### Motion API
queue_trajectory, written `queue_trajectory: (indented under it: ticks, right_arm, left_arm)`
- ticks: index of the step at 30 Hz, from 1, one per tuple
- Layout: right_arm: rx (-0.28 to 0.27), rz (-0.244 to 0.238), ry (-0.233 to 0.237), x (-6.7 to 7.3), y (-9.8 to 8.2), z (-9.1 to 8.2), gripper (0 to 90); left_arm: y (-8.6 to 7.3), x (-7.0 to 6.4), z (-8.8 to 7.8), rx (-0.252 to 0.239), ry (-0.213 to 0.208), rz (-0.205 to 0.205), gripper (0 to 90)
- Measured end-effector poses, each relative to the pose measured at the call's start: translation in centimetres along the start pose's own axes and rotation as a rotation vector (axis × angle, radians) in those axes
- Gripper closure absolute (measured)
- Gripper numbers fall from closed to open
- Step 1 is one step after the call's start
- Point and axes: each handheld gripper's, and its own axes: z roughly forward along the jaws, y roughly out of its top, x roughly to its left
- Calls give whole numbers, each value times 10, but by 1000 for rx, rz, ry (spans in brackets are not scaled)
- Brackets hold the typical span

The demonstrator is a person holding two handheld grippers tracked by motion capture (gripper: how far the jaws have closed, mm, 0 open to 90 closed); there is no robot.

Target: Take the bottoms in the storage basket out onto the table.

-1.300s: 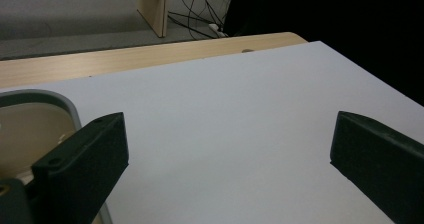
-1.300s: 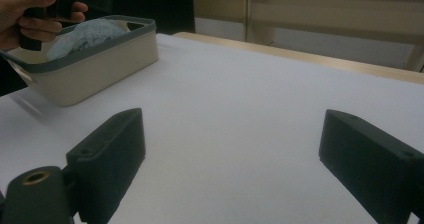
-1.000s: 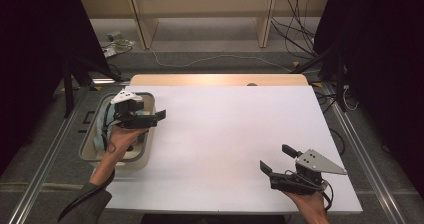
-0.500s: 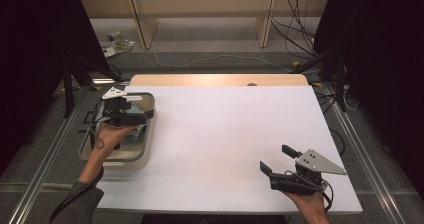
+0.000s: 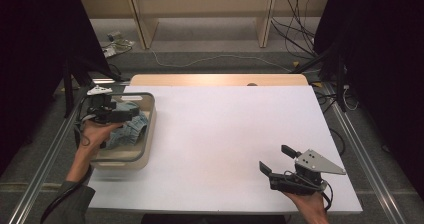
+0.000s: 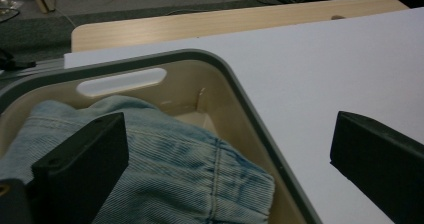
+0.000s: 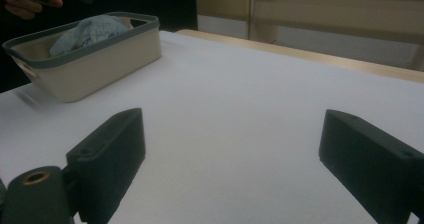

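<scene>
Landmark = bin (image 5: pixel 145 134), cream w/ grey rim, at table's (image 5: pixel 225 134) left edge.

L gripper (image 5: pixel 131 112) hovers over bin, jaws spread wide, nothing between them. In left gripper view one jaw sits above the jeans (image 6: pixel 190 169), other hangs out past bin's rim (image 6: pixel 250 114) over bare table. Likely straddling the rim bc the hand is lining up for a grab at the denim; not yet down on it.

Jeans: folded/bunched inside bin, light-blue denim, heaped toward the person's side of it, top fold about level w/ rim. Far end of bin shows bare inner wall + handle slot (image 6: pixel 121 81).

R gripper (image 5: pixel 275 159) well apart from bin, low over table's near-right area, jaws spread, empty. Points roughly toward bin (image 7: pixel 85 59). Prob. parked there to wait; clear table between it and bin leaves room to lay cloth out.

Judgement: step in hand = reach for jeans; pickup not started.
</scene>
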Motion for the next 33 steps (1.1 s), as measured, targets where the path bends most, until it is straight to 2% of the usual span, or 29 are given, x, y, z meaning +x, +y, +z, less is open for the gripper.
queue_trajectory:
  ticks: [7, 10, 12, 17, 20, 23, 26, 27, 32, 33]
  right_arm:
    - [3, -2, 5, 1, 0, 0, 124]
    - [5, -4, 8, 1, 0, 1, 124]
    - [5, -6, 8, 1, 0, 1, 124]
    - [13, -9, 16, 2, -1, 3, 124]
    - [16, -11, 13, 2, -1, 3, 124]
    - [17, -9, 13, 2, -1, 4, 124]
    - [17, -12, 15, 2, -1, 4, 124]
    - [19, -9, 17, 2, -1, 4, 124]
    - [17, -16, 20, 3, -1, 4, 124]
    - [17, -16, 22, 3, -1, 4, 126]
  left_arm:
    - [-1, 14, -3, 28, 43, -25, 15]
    - [-3, 23, -2, 68, 67, -33, 15]
    - [-3, 25, -2, 80, 64, -42, 15]
    - [-3, 28, 0, 103, 95, -54, 7]
    - [-5, 32, 5, 114, 115, -92, 5]
    - [-8, 33, 13, 145, 146, -94, 0]
    - [-11, 36, 18, 159, 163, -120, 0]
    - [-13, 38, 21, 177, 170, -117, 0]
    - [-16, 40, 27, 209, 182, -124, 0]
    - [-18, 41, 29, 220, 180, -141, 0]
